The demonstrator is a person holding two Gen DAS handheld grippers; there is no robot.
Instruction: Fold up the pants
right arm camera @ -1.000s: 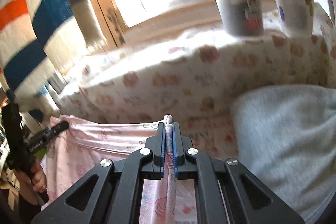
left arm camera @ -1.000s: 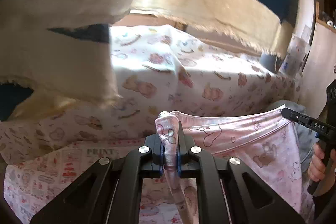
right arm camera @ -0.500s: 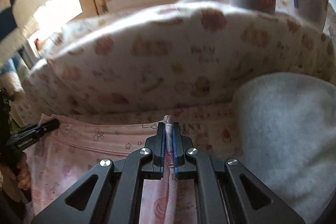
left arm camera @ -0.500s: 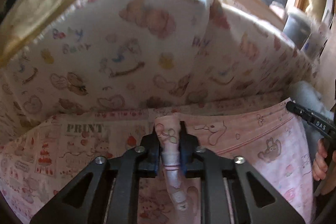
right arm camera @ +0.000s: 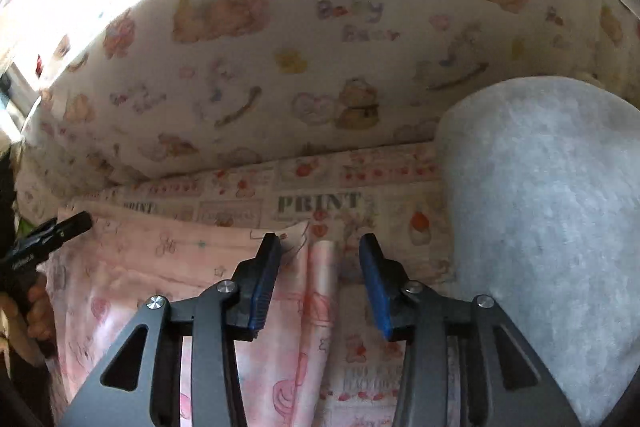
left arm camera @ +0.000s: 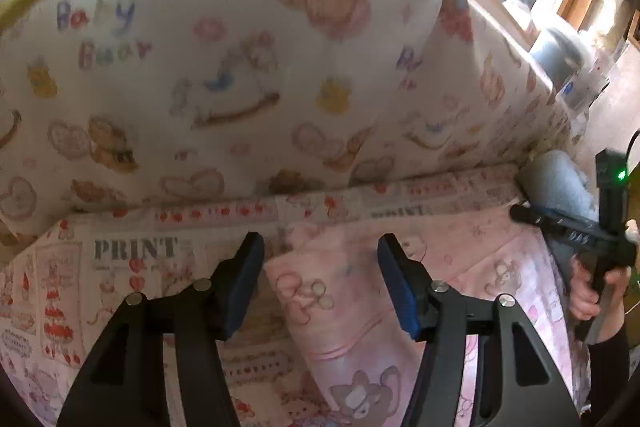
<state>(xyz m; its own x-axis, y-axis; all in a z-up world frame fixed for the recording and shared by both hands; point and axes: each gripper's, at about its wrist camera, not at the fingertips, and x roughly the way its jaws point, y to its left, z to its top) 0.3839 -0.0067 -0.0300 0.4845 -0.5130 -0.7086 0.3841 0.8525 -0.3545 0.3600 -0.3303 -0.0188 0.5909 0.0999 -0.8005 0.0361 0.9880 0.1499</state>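
Left wrist view: left gripper [left arm camera: 320, 267], low centre of frame, jaws apart, having just been opening; a bunched corner of the pink pants [left arm camera: 344, 311] lies between the blue pads without being pressed. Right gripper [left arm camera: 520, 214] enters at the right edge, carried by a hand [left arm camera: 588, 291].

Right wrist view: right gripper [right arm camera: 320, 259], jaws likewise apart after just opening; a narrow pleat of the pants [right arm camera: 324, 291] stands up in the gap, clear of both pads. The garment spreads across the lower left of the frame on a printed sheet [right arm camera: 320, 203], its far edge lying just short of the cushioned wall [right arm camera: 280, 67] with bear motifs. A grey blanket [right arm camera: 552, 219] fills the right side, near the pants but apart from them.

Judged stage: both corners released, the fold laid down.

Risks from here: the upright pleat and the bunched corner may catch on a pad as the grippers withdraw, dragging the upper layer and undoing the fold; the raised ridges may also settle as creases if not smoothed; a wide sweep on the right could snag the grey blanket
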